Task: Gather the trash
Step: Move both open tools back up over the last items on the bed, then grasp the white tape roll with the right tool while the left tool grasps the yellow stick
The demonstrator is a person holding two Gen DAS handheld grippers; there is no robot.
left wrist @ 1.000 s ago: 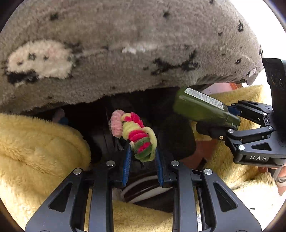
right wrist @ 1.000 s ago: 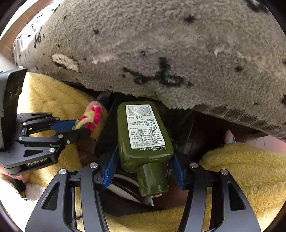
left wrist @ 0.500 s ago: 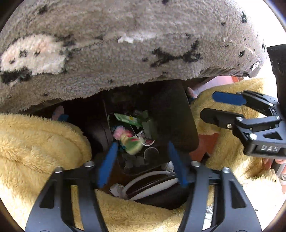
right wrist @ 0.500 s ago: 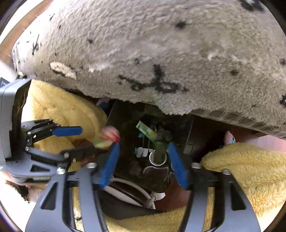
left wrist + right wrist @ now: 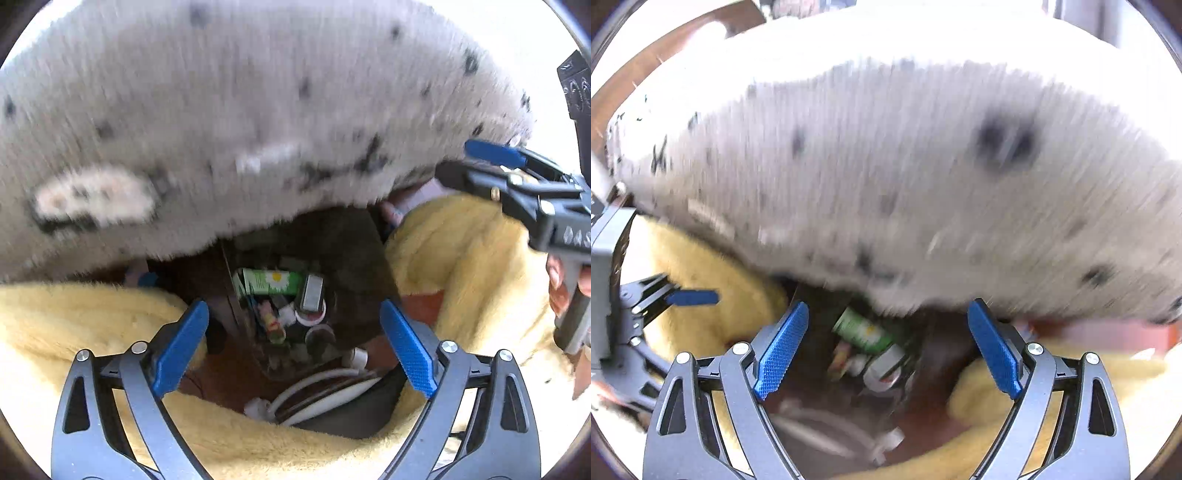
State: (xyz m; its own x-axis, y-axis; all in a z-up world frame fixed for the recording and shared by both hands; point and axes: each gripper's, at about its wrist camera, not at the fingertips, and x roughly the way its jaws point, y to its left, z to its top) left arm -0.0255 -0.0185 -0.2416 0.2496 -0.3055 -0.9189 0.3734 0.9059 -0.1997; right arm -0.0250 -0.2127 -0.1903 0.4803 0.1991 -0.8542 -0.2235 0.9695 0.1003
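A dark trash bin [image 5: 354,266] stands in the gap between the bedding, holding a green carton [image 5: 273,281], the green bottle [image 5: 312,297], the pink-yellow fuzzy ring [image 5: 271,321] and small cups. My left gripper [image 5: 295,347] is open and empty above the bin. My right gripper [image 5: 886,350] is open and empty above the same bin [image 5: 945,343]; the carton [image 5: 860,330] and bottle [image 5: 882,363] show blurred between its fingers. Each gripper shows at the edge of the other's view [image 5: 495,162] [image 5: 690,297].
A grey spotted plush blanket [image 5: 240,122] overhangs the bin from behind. Yellow fleece bedding [image 5: 461,266] flanks it left, right and in front. White cables [image 5: 325,387] lie beside the bin on the reddish floor. Both views are motion-blurred.
Both grippers opened and dropped their loads into the bin: the left let go of the fuzzy ring, the right the green bottle. Both have since lifted back and spread wider.
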